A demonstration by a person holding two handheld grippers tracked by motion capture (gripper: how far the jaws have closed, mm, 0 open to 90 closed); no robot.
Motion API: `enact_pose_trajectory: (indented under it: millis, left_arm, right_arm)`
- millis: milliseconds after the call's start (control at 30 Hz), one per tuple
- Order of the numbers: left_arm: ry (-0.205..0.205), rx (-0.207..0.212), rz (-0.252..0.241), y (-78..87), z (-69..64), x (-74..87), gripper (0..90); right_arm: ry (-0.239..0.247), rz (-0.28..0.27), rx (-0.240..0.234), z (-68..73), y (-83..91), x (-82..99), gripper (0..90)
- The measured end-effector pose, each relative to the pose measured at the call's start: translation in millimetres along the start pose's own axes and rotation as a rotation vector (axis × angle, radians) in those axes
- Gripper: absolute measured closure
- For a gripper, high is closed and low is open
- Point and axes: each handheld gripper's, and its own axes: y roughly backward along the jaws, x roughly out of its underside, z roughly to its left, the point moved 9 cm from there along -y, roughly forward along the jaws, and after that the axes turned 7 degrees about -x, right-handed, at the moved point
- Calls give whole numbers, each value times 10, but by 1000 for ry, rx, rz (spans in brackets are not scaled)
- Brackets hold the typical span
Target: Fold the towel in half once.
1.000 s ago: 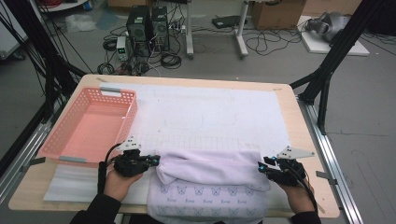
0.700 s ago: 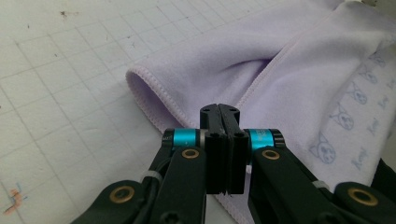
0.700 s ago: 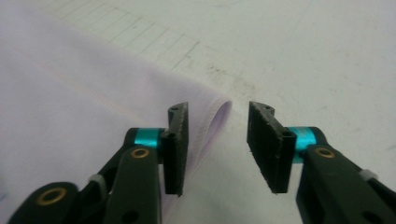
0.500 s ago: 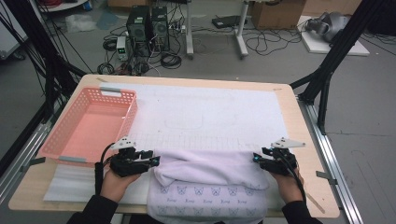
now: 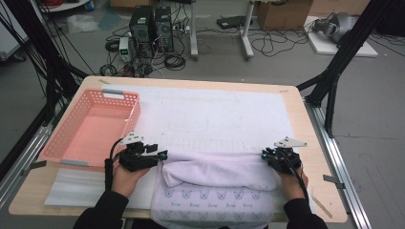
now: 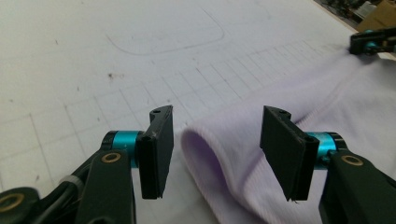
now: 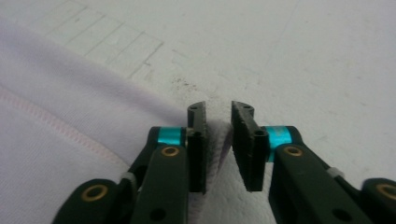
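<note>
1. The job in hand is folding a pale lilac towel that lies at the near edge of the worktop, on a white mat.
2. Done so far, judging by how it lies: one fold is made. The upper layer sits doubled over the lower one, whose row of small printed motifs shows along the near edge. The fold line runs across the towel between the two hands.
3. The left tongs sit at the left end of the fold. In the left gripper view they have just been opening: the rolled end of the towel lies between the pads, but neither pad presses it, so that end is released.
4. The right tongs are at the right end of the fold. In the right gripper view they have just been closing and a ridge of cloth rises in the narrow gap; the left pad looks to touch it, yet I cannot tell that it is truly pinched.
5. Left to do, as I judge it: at least one more fold to make the towel compact, then likely moving it into the pink basket standing apart at the left.
</note>
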Motion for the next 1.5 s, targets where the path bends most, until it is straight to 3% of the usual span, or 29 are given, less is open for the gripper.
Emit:
enact_pose_trajectory:
  millis: [133,233,300,333,433,533,600,733,800,867,967,1100,1200,1267,1367,1500]
  left_arm:
    - [16,-11,59,-245,59,-43,427]
    - [30,-3,152,-401,63,64,428]
    - [-14,-10,158,-409,42,91,433]
    - [-11,-2,159,-403,28,92,437]
    - [-59,19,168,-374,-16,131,495]
    - [-80,51,147,-332,-67,183,510]
    - [-70,74,123,-304,-85,215,519]
    - [-106,63,116,-295,-81,233,583]
    - [-135,54,121,-294,-82,245,709]
    - [-138,54,126,-295,-90,249,816]
    - [-136,50,129,-297,-102,245,843]
    - [-87,32,103,-297,-51,174,854]
    - [-25,18,57,-300,32,72,857]
    - [-28,-3,68,-320,54,12,857]
    - [-2,-15,33,-349,66,-206,857]
    - [9,-41,20,-475,142,-447,856]
  right_arm:
    - [-68,-41,-75,-7,49,-2,610]
    - [-45,-7,-84,2,12,50,585]
    - [-44,7,-95,12,-17,67,582]
    - [-40,6,-99,18,-18,64,583]
    - [-42,11,-114,23,-17,77,584]
    - [-42,18,-136,39,5,93,573]
    - [-38,21,-150,53,23,107,558]
    - [-43,21,-172,55,37,127,551]
    - [-38,21,-176,53,36,130,565]
    - [-32,23,-177,48,38,133,620]
    - [-40,20,-216,62,40,129,795]
    - [-14,28,-199,81,47,114,863]
    - [-8,-6,-152,10,62,59,869]
    - [-32,-49,-148,-27,73,-8,870]
    - [5,-63,-93,-59,66,-93,871]
    - [-14,-107,-71,-180,38,-229,870]
